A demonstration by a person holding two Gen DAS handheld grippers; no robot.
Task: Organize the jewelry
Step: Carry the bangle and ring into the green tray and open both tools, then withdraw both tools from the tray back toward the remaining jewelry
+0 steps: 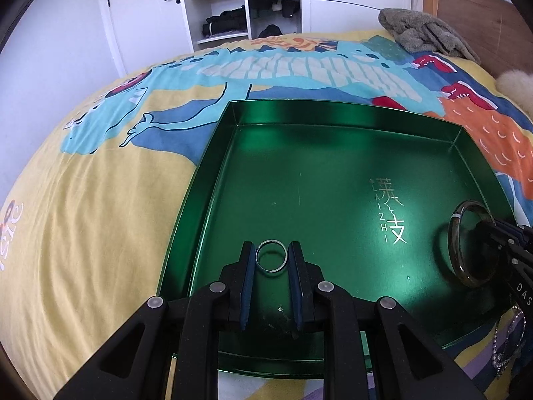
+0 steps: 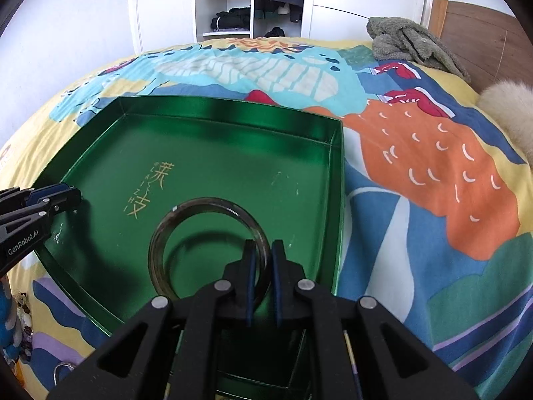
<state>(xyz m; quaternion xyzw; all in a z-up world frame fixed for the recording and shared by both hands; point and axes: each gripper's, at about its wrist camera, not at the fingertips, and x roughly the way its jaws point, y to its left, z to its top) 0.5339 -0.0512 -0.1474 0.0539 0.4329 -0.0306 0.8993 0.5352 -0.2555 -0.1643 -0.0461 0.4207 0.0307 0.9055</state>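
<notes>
A green metal tray [image 1: 333,126] [image 2: 233,106] lies on the bed. In the left wrist view my left gripper [image 1: 271,258] is shut on a small silver ring [image 1: 282,263], held just above the tray floor. In the right wrist view my right gripper [image 2: 263,250] is shut on a dark translucent bangle [image 2: 186,210], gripping its right side over the tray. The bangle [image 1: 454,243] and the right gripper [image 1: 496,233] also show at the right of the left wrist view. The left gripper [image 2: 75,195] shows at the left of the right wrist view.
The tray rests on a colourful bedspread [image 1: 100,233] [image 2: 433,183]. A beaded chain [image 1: 506,343] lies off the tray's near right corner. More jewelry [image 2: 25,313] lies on the bed left of the tray. A grey towel [image 2: 409,43] sits by the headboard.
</notes>
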